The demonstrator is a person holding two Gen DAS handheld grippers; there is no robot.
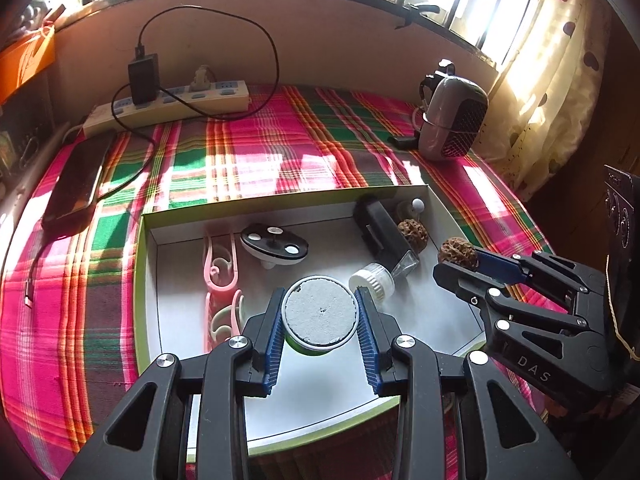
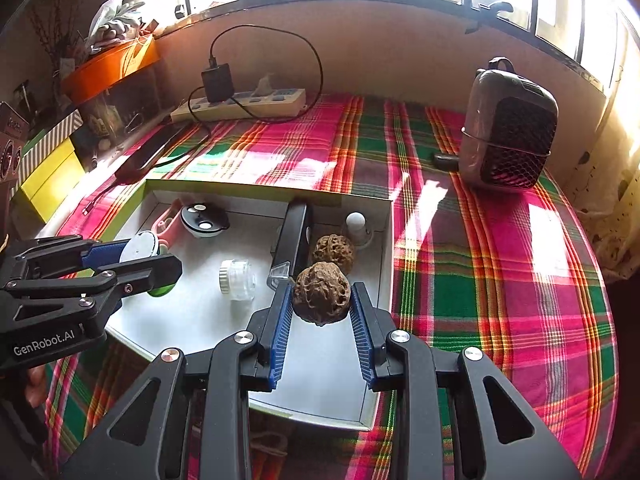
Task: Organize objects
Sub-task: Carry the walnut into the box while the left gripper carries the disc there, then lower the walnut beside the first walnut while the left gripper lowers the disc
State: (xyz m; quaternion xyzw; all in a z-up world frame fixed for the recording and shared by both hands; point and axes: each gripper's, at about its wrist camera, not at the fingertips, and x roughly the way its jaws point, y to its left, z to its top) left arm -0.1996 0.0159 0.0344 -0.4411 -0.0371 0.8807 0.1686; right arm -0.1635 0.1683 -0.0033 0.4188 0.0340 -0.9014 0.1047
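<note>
A white box with a green rim (image 1: pixel 280 200) (image 2: pixel 256 190) lies on the plaid cloth. My left gripper (image 1: pixel 320 316) is shut on a round green tin with a grey-white lid (image 1: pixel 319 312), held over the box's near left part; it also shows in the right wrist view (image 2: pixel 140 246). My right gripper (image 2: pixel 322 300) is shut on a brown walnut (image 2: pixel 321 298) (image 1: pixel 458 254) over the box's right side. A second walnut (image 2: pixel 333 251) (image 1: pixel 414 233) lies in the box beside a black bottle (image 2: pixel 294 236) (image 1: pixel 384 236).
The box also holds a small clear jar with a white cap (image 1: pixel 372 280), a black oval disc (image 1: pixel 274 242), pink clips (image 1: pixel 220 268) and a white knob (image 2: pixel 356 222). On the cloth: a power strip (image 1: pixel 168 106), a phone (image 1: pixel 76 180), a grey speaker (image 2: pixel 508 128).
</note>
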